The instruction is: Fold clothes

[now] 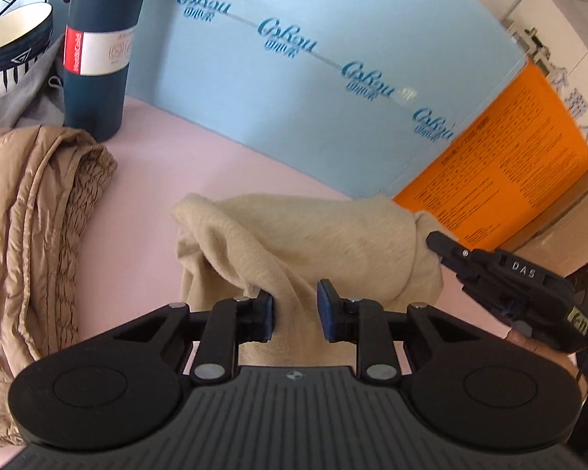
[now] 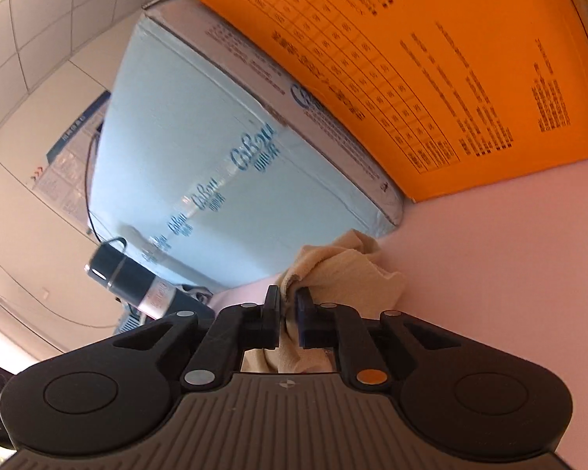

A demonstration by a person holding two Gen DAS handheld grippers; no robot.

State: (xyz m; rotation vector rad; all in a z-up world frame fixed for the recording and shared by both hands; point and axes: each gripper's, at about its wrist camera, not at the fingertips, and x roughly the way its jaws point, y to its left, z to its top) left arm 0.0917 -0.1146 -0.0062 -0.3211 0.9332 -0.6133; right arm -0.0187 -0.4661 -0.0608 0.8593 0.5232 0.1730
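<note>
Lying bunched on the pink tabletop (image 1: 145,235), the beige knit garment (image 1: 305,243) sits before the blue box (image 1: 294,117). Left gripper (image 1: 295,310): jaws apart, cloth between them. Right gripper (image 2: 288,315): jaws nearly together, clamped on a garment fold. Tan puffer jacket (image 1: 31,215) lies left, near the dark flask (image 1: 98,51).

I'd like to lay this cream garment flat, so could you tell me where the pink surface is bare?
Bare pink surface lies between the tan puffer jacket and the cream garment, up to the blue box. More is free below the orange box. The corner by the dark flask and bowl is crowded.
</note>
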